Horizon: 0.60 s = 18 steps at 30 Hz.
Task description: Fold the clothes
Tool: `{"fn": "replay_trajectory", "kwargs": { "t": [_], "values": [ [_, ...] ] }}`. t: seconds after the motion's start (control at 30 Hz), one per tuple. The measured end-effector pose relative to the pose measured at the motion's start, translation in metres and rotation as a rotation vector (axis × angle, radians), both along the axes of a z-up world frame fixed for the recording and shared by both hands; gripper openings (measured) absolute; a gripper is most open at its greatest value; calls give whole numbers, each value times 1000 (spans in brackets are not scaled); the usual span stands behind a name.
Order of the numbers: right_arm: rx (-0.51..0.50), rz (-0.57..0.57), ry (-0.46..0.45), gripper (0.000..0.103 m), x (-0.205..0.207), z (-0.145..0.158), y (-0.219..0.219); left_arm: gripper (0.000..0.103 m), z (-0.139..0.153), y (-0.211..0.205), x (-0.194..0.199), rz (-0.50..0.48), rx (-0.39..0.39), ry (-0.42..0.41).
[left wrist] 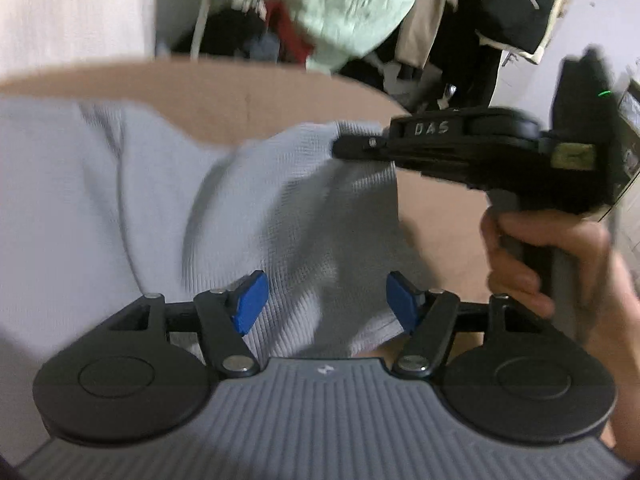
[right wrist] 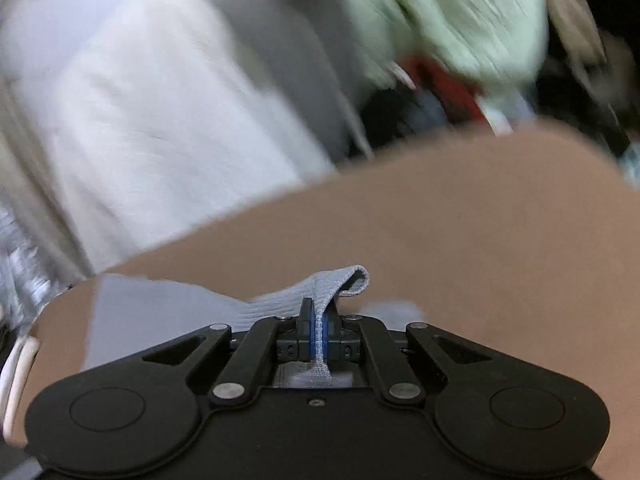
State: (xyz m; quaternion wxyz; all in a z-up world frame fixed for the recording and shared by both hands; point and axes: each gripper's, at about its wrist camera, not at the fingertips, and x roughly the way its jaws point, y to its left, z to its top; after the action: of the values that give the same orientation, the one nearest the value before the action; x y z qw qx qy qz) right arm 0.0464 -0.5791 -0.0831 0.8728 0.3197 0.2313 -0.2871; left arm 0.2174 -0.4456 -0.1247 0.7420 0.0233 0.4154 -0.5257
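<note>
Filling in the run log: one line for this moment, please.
task: fold clothes | right gripper: shut on grey garment, corner lifted | left gripper: open over garment hem | surface: brown table

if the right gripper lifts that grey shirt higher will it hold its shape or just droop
Probably droop: the grey shirt already sags in soft folds from the right gripper, shut on one corner. It looks thin and light, so lifting should be easy. The open left gripper holds nothing, so the rest would likely drag on the table.
</note>
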Motion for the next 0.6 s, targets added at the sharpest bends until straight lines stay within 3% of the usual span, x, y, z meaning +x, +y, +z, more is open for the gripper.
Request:
{"fn": "replay_trajectory", "kwargs": {
  "t": [0.1,0.17,0.23,0.3,0.4,0.5,0.6],
  "values": [
    [28,-99,58,8,-14,-17,-16,66,-7,4,7,3,-43,47],
    [7,-136,92,34,-17,-13,-15,66,-10,5,11,12,-68,85],
    [-10,-193,162,42,-23,-3,-11,67,-11,4,11,5,-80,112],
    [-10,-246,211,44,-32,7,-8,67,-11,1,9,-11,-78,120],
    [226,-233,-17,56,-70,2,-21,67,-16,-6,2,-48,-72,159],
    [426,-138,-205,63,-93,-17,-27,67,-17,-13,-6,-69,-72,182],
    [399,-28,-187,69,-83,-25,-26,67,-13,-9,-10,-49,-94,179]
  ]
}}
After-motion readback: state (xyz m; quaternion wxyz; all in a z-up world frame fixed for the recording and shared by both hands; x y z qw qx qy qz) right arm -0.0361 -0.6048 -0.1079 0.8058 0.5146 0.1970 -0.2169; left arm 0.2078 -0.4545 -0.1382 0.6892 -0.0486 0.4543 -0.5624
